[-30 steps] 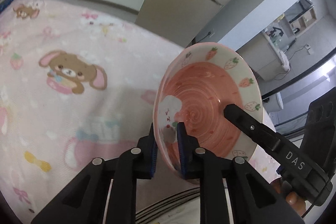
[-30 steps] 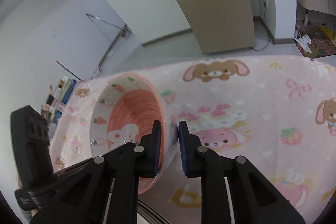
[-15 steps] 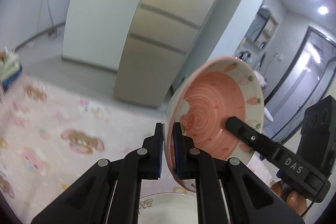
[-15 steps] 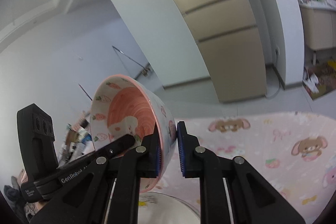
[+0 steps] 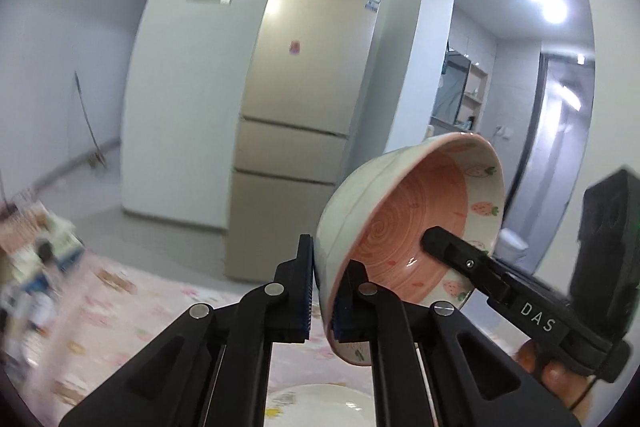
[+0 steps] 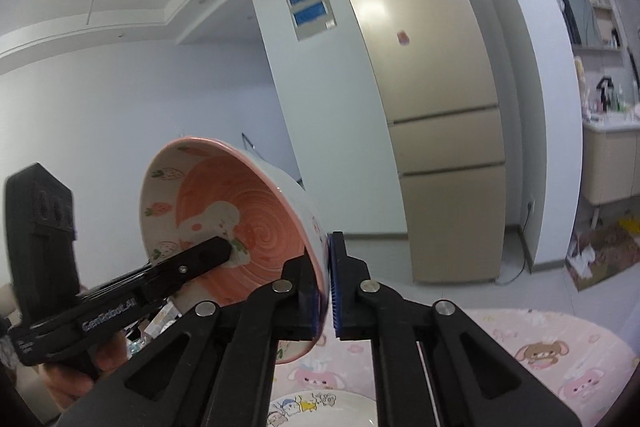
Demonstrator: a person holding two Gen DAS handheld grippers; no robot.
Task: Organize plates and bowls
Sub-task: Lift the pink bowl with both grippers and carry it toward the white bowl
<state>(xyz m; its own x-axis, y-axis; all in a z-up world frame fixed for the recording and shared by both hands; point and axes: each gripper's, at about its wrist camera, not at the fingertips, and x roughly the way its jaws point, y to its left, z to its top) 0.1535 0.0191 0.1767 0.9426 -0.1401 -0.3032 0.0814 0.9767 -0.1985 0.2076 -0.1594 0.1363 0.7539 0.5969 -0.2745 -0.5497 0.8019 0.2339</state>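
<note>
Pink-glazed and rimmed with strawberries, the bowl (image 5: pixel 408 235) hangs in the air above the pink cartoon-print tablecloth (image 6: pixel 560 359), tipped steeply on its side and pinched at opposite edges of its rim — the left gripper (image 5: pixel 323 293) clamped on one side, the right gripper (image 6: pixel 323 291) on the other, each with one pad inside the wall and one outside. A white plate (image 6: pixel 320 407) lies on the cloth just below. To do this carry well, I would move both hands as one so neither grip twists the rim against the other, level the bowl before it comes down, and lower it slowly. Glazed ceramic is slippery under narrow pads, so both grips should hold until the base is seated — then let go together.
</note>
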